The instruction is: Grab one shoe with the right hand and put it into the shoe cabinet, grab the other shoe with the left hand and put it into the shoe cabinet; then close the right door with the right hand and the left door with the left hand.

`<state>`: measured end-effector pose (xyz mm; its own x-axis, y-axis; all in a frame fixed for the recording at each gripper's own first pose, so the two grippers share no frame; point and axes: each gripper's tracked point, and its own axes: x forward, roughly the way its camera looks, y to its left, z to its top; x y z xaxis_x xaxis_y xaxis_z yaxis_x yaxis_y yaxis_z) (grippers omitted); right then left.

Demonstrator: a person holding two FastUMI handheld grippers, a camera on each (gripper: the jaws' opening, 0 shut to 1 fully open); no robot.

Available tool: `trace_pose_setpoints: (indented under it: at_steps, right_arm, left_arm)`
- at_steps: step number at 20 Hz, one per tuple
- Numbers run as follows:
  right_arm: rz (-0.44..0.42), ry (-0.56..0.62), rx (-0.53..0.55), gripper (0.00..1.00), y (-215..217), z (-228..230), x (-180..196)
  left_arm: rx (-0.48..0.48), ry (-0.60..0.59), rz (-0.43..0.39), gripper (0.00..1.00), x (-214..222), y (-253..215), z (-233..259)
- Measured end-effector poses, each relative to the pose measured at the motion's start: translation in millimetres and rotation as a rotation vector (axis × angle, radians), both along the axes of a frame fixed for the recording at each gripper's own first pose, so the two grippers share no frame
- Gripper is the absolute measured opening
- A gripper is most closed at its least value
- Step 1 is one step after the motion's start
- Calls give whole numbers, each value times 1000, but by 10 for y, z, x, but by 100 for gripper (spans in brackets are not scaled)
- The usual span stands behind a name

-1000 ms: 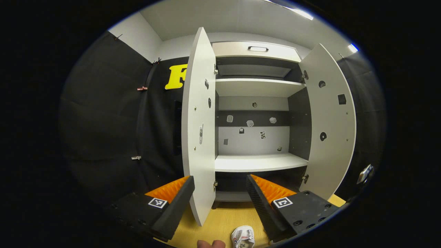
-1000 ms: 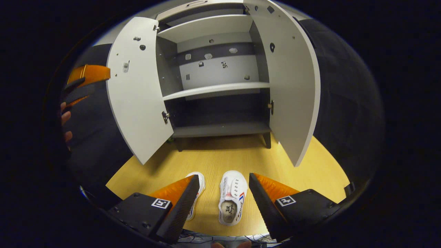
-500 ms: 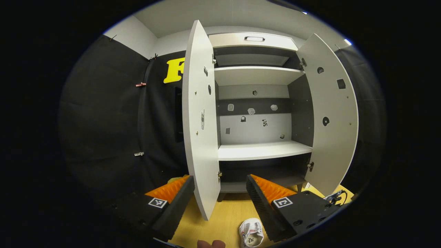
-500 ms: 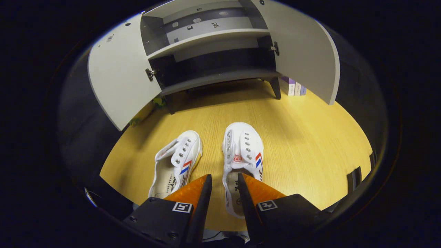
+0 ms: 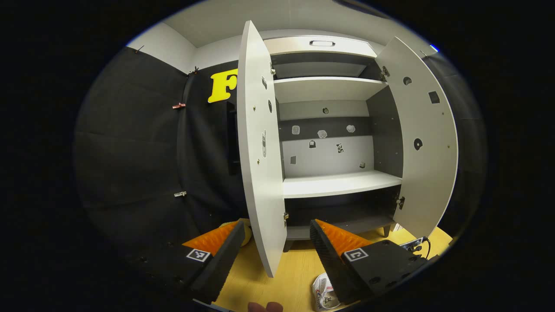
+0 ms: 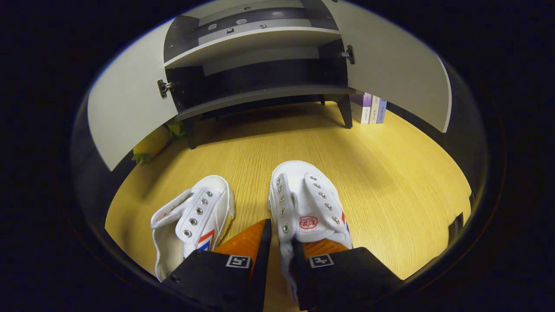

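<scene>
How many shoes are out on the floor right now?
2. One white shoe lies straight ahead of the right tongs, its side wall between the fingers. The other shoe lies beside it, nearer the cabinet's left door. Both are outside the cabinet.

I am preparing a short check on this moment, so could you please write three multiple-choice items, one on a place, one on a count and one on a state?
1. Where do the books stand?
A. on the floor beside the cabinet's leg
B. on the top shelf
C. inside a shoe

2. How many white shoes lie on the floor?
A. one
B. two
C. three

3. How are the cabinet doors?
A. both closed
B. one closed
C. both open

Answers:
1 A: they stand on the wooden floor by the cabinet.
2 B: left shoe and right shoe.
3 C: left door and right door stand wide.
</scene>
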<state>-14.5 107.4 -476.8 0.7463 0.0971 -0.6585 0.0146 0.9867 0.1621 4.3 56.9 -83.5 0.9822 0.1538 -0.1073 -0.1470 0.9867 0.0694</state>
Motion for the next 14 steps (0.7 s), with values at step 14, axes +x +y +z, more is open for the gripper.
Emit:
trace_pose_setpoints:
  at_steps: [14]
  right_arm:
    - [65, -54, 34, 7, -323, 1018, 175]
  left_arm:
    - [-66, -8, -43, 95, 80, -42, 22]
